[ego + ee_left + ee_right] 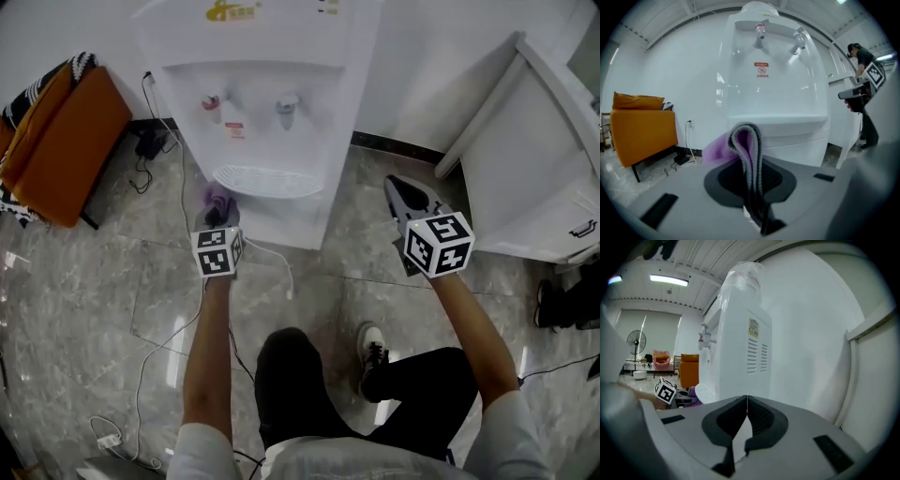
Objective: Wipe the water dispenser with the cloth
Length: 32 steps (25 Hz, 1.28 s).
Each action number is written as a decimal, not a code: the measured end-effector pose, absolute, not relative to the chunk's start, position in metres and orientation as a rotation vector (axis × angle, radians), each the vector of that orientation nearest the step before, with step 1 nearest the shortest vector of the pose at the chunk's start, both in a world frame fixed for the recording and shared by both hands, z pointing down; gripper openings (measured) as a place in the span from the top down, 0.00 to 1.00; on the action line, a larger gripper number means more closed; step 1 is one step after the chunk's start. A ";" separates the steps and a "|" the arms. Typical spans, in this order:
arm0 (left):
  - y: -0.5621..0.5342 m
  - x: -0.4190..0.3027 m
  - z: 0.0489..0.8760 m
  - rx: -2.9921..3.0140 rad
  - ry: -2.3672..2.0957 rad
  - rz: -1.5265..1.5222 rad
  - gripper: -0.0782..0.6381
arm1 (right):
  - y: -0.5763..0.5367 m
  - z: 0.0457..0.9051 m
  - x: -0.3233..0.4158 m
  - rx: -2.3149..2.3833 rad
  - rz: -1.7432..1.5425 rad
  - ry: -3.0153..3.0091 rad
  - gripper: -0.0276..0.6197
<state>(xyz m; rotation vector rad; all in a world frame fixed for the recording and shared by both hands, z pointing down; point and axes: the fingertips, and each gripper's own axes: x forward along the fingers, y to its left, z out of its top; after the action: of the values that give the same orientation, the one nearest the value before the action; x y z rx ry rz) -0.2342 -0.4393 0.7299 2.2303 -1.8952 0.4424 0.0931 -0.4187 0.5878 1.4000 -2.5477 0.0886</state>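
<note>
**Cloth poised by the drip tray**

The white water dispenser [272, 112] stands against the wall, its front facing the person. The left gripper [217, 214] has its jaws clamped on a folded grey-and-purple cloth [746, 140] and hovers just beside the drip tray [267, 180]. The right gripper [747, 404] waits off the dispenser's right side, jaws pressed together on nothing. I'd say wiping is about to begin. Lay the fold flat against the panel, sweep in steady overlapping passes, and avoid knocking the taps [288, 108].
</note>
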 end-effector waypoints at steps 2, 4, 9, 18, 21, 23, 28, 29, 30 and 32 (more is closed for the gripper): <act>-0.441 -0.216 0.733 2.254 -1.859 0.433 0.83 | -0.408 0.589 0.103 1.425 0.104 -2.539 0.94; -0.441 -0.200 0.737 2.263 -1.830 0.419 0.83 | -0.399 0.593 0.116 1.453 0.079 -2.506 0.94; -0.432 -0.146 0.743 2.373 -1.699 0.444 0.83 | -0.393 0.600 0.139 1.526 0.062 -2.436 0.94; -0.402 -0.030 0.731 2.667 -1.376 0.499 0.83 | -0.377 0.628 0.144 1.538 0.135 -2.361 0.94; -0.395 -0.004 0.736 2.733 -1.272 0.525 0.83 | -0.372 0.632 0.138 1.522 0.175 -2.377 0.94; -0.395 0.008 0.749 2.734 -1.217 0.544 0.83 | -0.369 0.633 0.135 1.518 0.173 -2.375 0.94; -0.402 0.017 0.793 2.658 -1.174 0.603 0.83 | -0.359 0.639 0.132 1.482 0.146 -2.351 0.94; -0.403 0.016 0.801 2.644 -1.165 0.614 0.83 | -0.358 0.643 0.132 1.473 0.148 -2.347 0.94; -0.404 0.013 0.809 2.628 -1.155 0.616 0.83 | -0.358 0.647 0.132 1.469 0.158 -2.344 0.94; -0.407 0.003 0.824 2.587 -1.154 0.609 0.83 | -0.359 0.655 0.134 1.469 0.177 -2.337 0.94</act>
<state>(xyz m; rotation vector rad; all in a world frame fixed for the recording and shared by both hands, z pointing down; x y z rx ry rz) 0.0029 -0.4065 0.8236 2.5867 -1.1539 0.6094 0.1344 -0.3591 0.6552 1.4688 -2.3367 0.1770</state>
